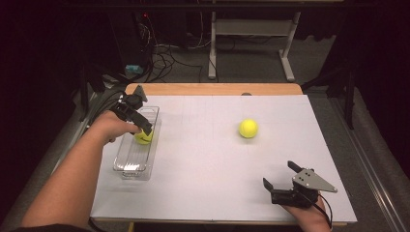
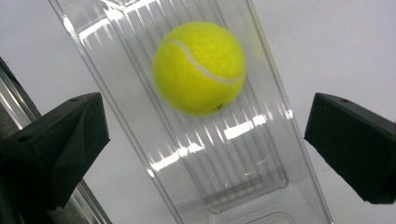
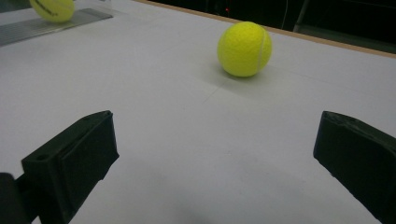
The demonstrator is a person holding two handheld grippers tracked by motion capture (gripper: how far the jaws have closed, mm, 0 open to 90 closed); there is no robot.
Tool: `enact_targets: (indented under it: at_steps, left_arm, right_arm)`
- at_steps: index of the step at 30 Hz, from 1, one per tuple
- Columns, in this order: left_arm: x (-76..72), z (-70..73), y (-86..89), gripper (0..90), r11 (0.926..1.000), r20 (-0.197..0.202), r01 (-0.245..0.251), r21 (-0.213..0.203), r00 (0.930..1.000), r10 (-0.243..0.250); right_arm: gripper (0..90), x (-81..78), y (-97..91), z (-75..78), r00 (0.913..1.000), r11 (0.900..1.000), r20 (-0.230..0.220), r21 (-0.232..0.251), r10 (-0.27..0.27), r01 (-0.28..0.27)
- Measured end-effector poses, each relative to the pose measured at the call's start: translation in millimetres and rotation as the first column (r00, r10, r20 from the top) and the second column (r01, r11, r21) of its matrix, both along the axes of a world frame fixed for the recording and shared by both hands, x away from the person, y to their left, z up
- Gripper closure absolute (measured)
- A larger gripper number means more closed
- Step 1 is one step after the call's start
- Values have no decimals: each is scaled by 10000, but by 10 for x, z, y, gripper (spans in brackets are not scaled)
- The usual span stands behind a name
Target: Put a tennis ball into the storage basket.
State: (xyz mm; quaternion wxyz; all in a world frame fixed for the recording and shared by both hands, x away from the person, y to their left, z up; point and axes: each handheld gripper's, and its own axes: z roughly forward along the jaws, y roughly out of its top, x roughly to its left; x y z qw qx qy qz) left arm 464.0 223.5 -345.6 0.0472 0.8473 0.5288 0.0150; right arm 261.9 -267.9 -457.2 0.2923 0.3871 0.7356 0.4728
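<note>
From the high view, a clear plastic tray (image 1: 126, 162) lies at nine o'clock on the white table (image 1: 203, 159), with one tennis ball (image 1: 143, 137) inside it. The left gripper (image 1: 145, 126) hangs just over that ball. A second ball (image 1: 248, 128) sits loose near the table's centre, and the right gripper (image 1: 279, 178) waits at five o'clock, well apart from it.

In the left gripper view, the jaws stand wide apart with the ball (image 2: 199, 68) in the ribbed tray (image 2: 243, 172) at twelve o'clock, free of both jaws.

In the right gripper view, the jaws are also spread and empty; the loose ball (image 3: 244, 48) rests at twelve o'clock.

The job looks like gathering balls into the tray: one appears placed, so next the right gripper must reach forward, straddle the loose ball and close.
</note>
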Motion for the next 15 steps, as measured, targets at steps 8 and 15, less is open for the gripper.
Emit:
enact_targets:
  at_steps: [8,15]
  left_arm:
    - [-56,3,-105,7,9994,40,332,-34,9994,-332]
    - [-163,-62,-407,7,9935,19,1140,71,9935,-1140]
  right_arm:
    - [0,1,-5,2,10000,10000,24,-27,-2,3]
    - [0,-2,-3,6,10000,10000,41,-33,-17,17]
